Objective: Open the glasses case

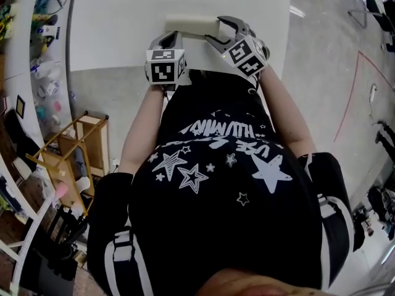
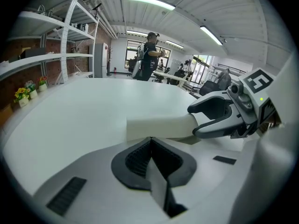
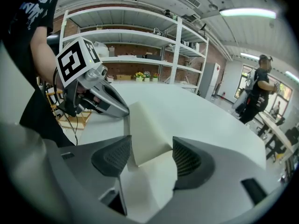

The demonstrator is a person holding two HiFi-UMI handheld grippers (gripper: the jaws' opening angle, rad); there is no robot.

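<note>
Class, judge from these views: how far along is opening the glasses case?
Done: nothing yet; the glasses case lies on the table, apparently closed. In hand: the right tool stands open around one end, not gripping; the left tool, shut, points at its side. Remaining: grip it and open it.

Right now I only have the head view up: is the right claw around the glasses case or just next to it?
Observer: Around it. In the right gripper view the right claw stands open with one end of the glasses case between its two sides, and a gap shows on one side.
Operator: And the left claw?
Observer: The left gripper view shows the left claw shut and empty, its tip right at the case's long near side. Whether it touches, I can't tell.
Operator: Is the lid up at all?
Observer: No opening shows in either gripper view; the case looks closed.
</note>
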